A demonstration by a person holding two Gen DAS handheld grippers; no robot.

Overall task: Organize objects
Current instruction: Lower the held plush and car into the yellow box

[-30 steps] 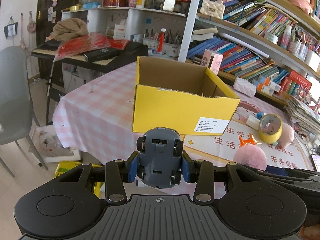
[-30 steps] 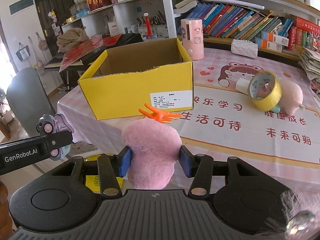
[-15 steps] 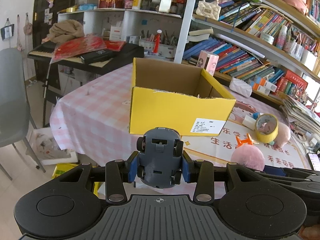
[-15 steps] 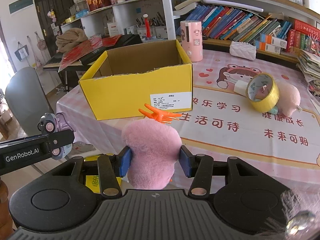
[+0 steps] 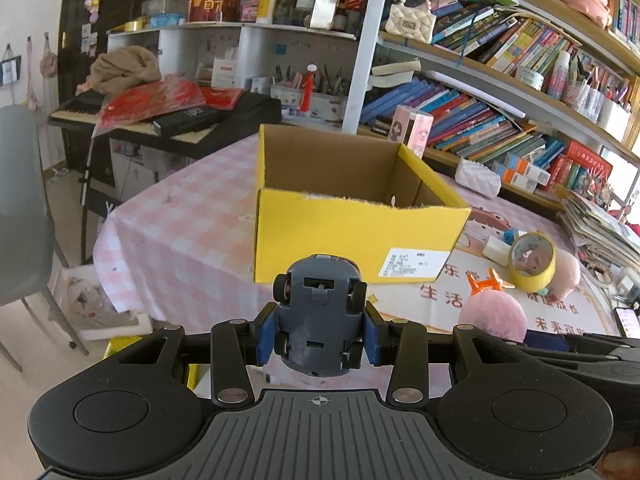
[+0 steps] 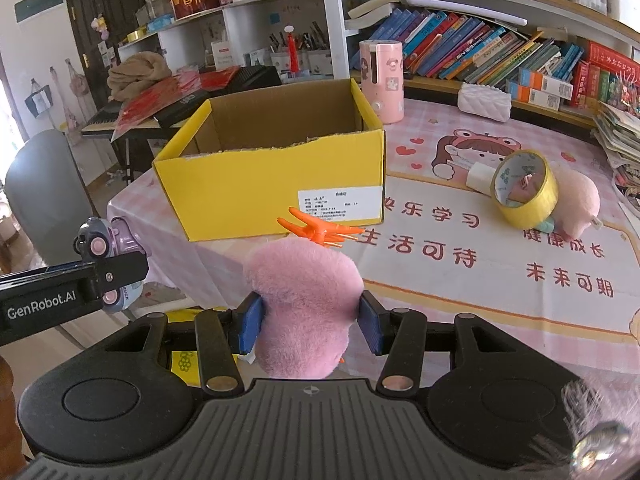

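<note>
My left gripper (image 5: 319, 338) is shut on a small blue-grey toy car (image 5: 319, 314), wheels facing me, held in the air in front of the open yellow cardboard box (image 5: 352, 240). My right gripper (image 6: 307, 322) is shut on a pink plush toy with orange antlers (image 6: 304, 300), held near the table's front edge, in front of the box (image 6: 276, 184). The plush also shows in the left wrist view (image 5: 494, 316). The toy car shows at the left of the right wrist view (image 6: 98, 244). The box looks empty.
On the pink tablecloth (image 6: 480, 264) lie a yellow tape roll (image 6: 524, 188), a second pink plush (image 6: 576, 200), a pink cylinder (image 6: 380, 80) and a white pouch (image 6: 484, 100). Bookshelves stand behind. A grey chair (image 5: 20, 208) and a keyboard stand are at the left.
Both grippers have risen and drawn slightly back, so more of the box's inside shows. Each still holds its toy.
</note>
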